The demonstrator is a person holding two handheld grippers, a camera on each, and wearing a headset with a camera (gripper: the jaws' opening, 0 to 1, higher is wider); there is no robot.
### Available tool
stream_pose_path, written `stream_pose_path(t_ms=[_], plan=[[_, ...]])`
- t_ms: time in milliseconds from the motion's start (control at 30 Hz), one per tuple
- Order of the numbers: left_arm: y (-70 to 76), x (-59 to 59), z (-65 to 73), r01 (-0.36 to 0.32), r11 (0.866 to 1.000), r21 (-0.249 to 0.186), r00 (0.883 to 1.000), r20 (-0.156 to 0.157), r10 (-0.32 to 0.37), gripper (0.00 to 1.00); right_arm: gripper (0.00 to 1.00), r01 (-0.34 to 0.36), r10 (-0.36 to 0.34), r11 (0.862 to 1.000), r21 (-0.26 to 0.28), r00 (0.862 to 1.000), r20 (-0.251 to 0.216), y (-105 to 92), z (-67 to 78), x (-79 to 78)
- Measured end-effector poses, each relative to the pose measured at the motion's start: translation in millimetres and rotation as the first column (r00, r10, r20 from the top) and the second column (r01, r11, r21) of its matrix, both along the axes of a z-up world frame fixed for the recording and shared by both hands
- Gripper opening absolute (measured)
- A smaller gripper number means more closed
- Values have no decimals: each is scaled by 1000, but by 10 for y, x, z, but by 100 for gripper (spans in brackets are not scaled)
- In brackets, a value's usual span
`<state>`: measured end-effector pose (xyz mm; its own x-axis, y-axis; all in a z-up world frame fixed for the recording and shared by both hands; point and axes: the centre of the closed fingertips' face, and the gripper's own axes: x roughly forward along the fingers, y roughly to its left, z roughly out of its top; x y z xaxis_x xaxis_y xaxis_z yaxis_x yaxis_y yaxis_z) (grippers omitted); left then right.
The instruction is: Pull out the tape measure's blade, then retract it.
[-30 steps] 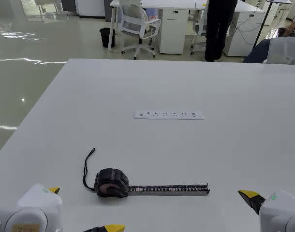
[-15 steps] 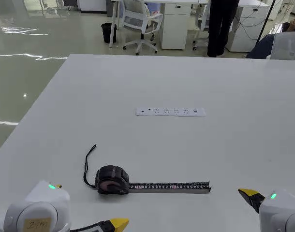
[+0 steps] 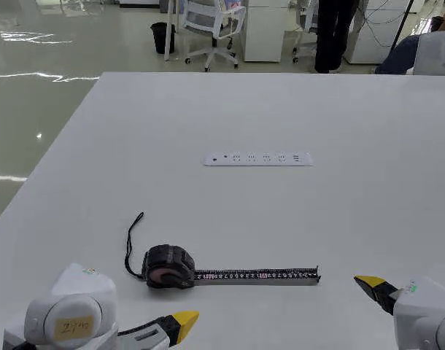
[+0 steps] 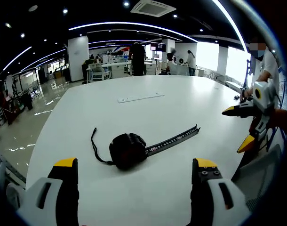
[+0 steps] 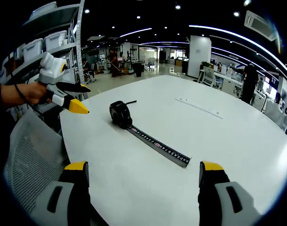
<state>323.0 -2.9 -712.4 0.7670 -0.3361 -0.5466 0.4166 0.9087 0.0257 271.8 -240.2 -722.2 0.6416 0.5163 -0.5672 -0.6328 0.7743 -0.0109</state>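
1. Head view: the black, round-cased tape measure (image 3: pixel 168 267) rests on the white tabletop (image 3: pixel 208 109) near its front edge. Its dark graduated blade (image 3: pixel 257 275) lies flat, drawn out to the right, and a black wrist strap (image 3: pixel 132 244) trails off to the left.
2. Progress, as judged: the pull-out looks done, since a good length of blade lies exposed. The retraction is left to do.
3. Left gripper (image 4: pixel 135 163): the jaws are spread wide and hold nothing. The case sits ahead of them, framed between the tips, with no contact.
4. Right gripper (image 5: pixel 144 165): the jaws are likewise wide and empty. The blade's free end lies just ahead of them, apart.
5. A flat white power strip (image 3: pixel 257 158) lies further back, well apart from the tape measure.
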Motion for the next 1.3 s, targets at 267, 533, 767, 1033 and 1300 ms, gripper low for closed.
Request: stream_pose_path(t_ms=[267, 533, 767, 1033, 1300], plan=[[54, 148, -76, -57, 998, 14, 998, 8, 57, 99, 98, -68, 68, 998, -4, 998, -8, -36, -47, 108], [107, 276, -147, -108, 993, 39, 994, 23, 107, 99, 95, -131, 131, 991, -17, 991, -14, -109, -98, 212], [99, 392, -215, -135, 990, 47, 991, 13, 135, 99, 91, -196, 195, 980, -41, 980, -35, -172, -166, 317], [76, 524, -286, -164, 985, 50, 986, 8, 164, 99, 84, -273, 270, 960, -60, 961, -53, -222, -248, 428], [99, 600, -358, -188, 980, 66, 982, 5, 188, 99, 79, -335, 330, 939, -76, 941, -70, -285, -330, 514]])
